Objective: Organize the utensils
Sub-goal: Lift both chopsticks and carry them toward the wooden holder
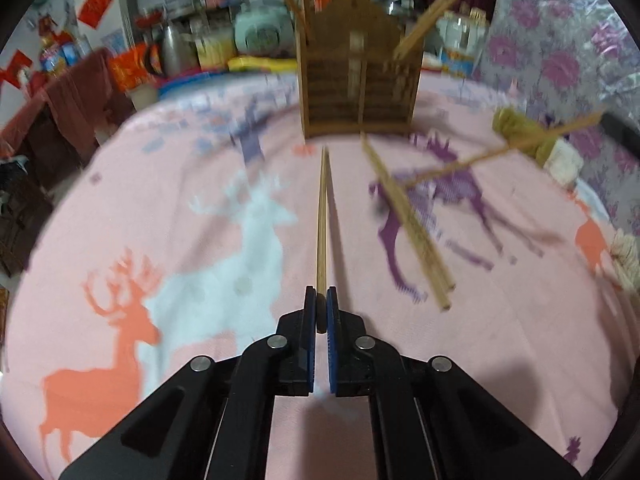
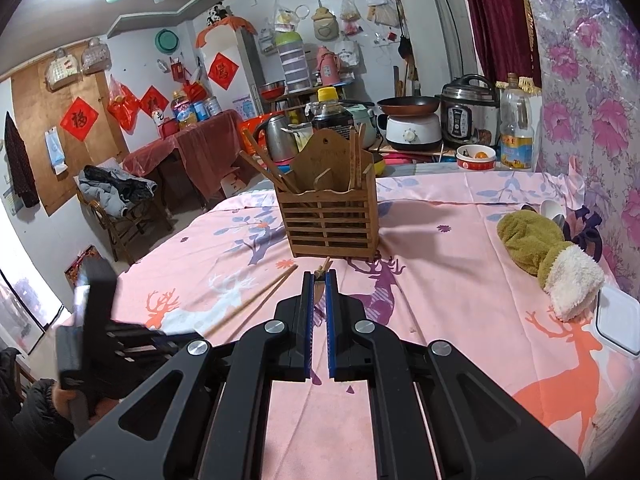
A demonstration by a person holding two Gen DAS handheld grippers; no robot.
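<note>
Bamboo chopsticks (image 1: 322, 216), a pair, are clamped at their near end between the blue pads of the left gripper (image 1: 321, 308) and run straight ahead over the pink deer-print surface (image 1: 200, 184) toward the slatted wooden holder (image 1: 360, 92). Loose chopsticks (image 1: 408, 224) lie just right of them. On the other side, the right gripper (image 2: 319, 286) pinches another chopstick (image 2: 323, 270) close in front of the holder (image 2: 332, 220), where several sticks already stand.
</note>
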